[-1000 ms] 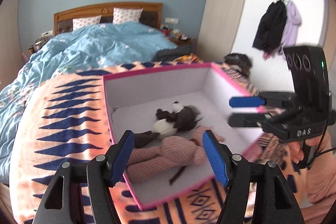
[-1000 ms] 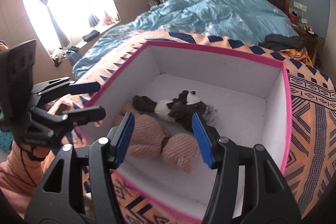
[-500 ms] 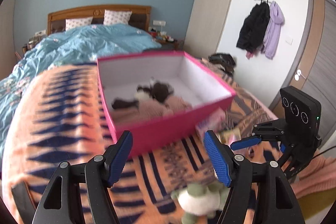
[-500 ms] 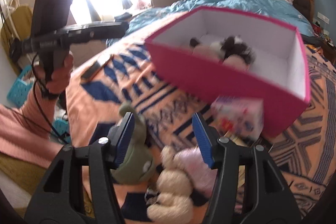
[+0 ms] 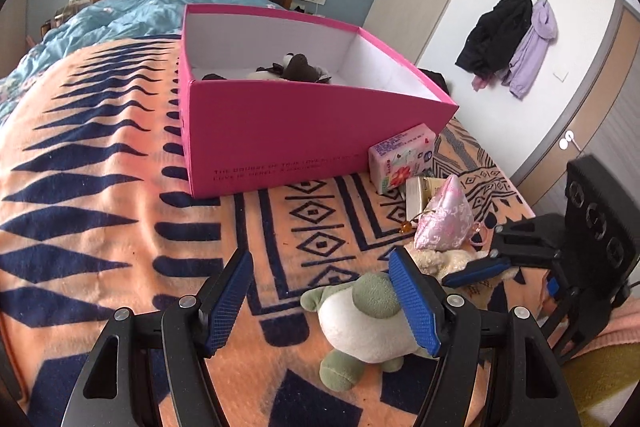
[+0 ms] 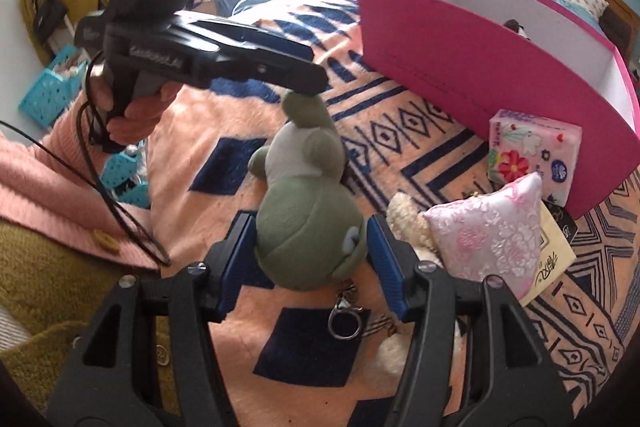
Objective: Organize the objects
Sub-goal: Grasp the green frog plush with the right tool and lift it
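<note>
A green and white plush toy (image 6: 304,211) lies on the orange patterned blanket (image 6: 224,115) in front of a pink box (image 6: 472,67). My right gripper (image 6: 312,261) is open, its blue pads on either side of the toy's head. My left gripper (image 5: 320,303) is open over bare blanket, with the same plush toy (image 5: 360,323) beside its right finger. In the right wrist view the left gripper (image 6: 316,71) hovers over the toy's far end. The pink box (image 5: 280,131) holds a brown plush (image 5: 298,67).
A flowered tissue pack (image 6: 532,151), a pink satin pouch (image 6: 488,239), a cream fluffy toy (image 6: 404,215), a beige packet (image 6: 554,263) and a keyring (image 6: 344,319) lie by the box. Teal baskets (image 6: 52,87) sit on the floor at the left. A blue duvet (image 5: 120,19) covers the bed's far end.
Both grippers have drawn back from above the box and dropped to the near pile of toys. The right gripper now straddles the green plush toy.
</note>
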`<action>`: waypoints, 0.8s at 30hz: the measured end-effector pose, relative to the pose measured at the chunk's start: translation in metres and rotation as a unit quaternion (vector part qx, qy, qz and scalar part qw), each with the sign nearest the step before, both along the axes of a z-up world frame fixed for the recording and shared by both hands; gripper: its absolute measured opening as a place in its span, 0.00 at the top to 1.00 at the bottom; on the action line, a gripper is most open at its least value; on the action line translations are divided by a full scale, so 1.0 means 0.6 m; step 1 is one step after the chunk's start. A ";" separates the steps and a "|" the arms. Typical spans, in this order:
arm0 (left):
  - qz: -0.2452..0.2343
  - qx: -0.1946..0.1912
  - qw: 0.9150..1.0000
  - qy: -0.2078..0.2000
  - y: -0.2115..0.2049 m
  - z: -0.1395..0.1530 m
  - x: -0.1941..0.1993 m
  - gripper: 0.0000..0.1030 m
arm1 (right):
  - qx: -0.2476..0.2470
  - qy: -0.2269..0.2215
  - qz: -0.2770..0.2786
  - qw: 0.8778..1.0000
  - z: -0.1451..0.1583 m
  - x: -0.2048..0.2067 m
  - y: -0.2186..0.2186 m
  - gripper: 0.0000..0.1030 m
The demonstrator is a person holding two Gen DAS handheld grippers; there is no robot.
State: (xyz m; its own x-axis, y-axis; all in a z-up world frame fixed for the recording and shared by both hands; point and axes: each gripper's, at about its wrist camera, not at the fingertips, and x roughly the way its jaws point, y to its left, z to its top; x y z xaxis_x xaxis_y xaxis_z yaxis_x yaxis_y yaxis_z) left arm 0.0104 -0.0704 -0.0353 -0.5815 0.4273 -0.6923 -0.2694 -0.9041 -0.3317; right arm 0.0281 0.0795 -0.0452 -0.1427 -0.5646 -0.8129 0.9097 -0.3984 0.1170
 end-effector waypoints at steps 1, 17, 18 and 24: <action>0.001 0.001 1.000 0.000 0.001 0.000 0.001 0.30 | 0.010 0.006 0.003 1.000 -0.005 0.003 -0.002 0.41; 0.004 0.023 1.000 -0.008 -0.011 -0.012 0.001 0.30 | -0.060 -0.025 -0.040 0.997 0.031 -0.083 0.002 0.45; 0.003 0.024 1.000 -0.008 -0.011 -0.013 -0.001 0.30 | -0.066 -0.033 -0.044 0.996 0.034 -0.094 0.001 0.45; -0.012 0.026 1.000 -0.011 0.001 -0.021 -0.026 0.30 | -0.104 -0.075 -0.064 0.990 0.047 -0.166 0.002 0.45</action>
State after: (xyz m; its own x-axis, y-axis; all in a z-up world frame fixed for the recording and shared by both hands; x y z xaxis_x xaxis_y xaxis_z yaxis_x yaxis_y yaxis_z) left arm -0.0054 -0.0700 -0.0480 -0.5549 0.4765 -0.6819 -0.2831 -0.8789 -0.3839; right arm -0.0716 0.0806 -0.0168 -0.1113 -0.7073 -0.6981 0.8197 -0.4625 0.3379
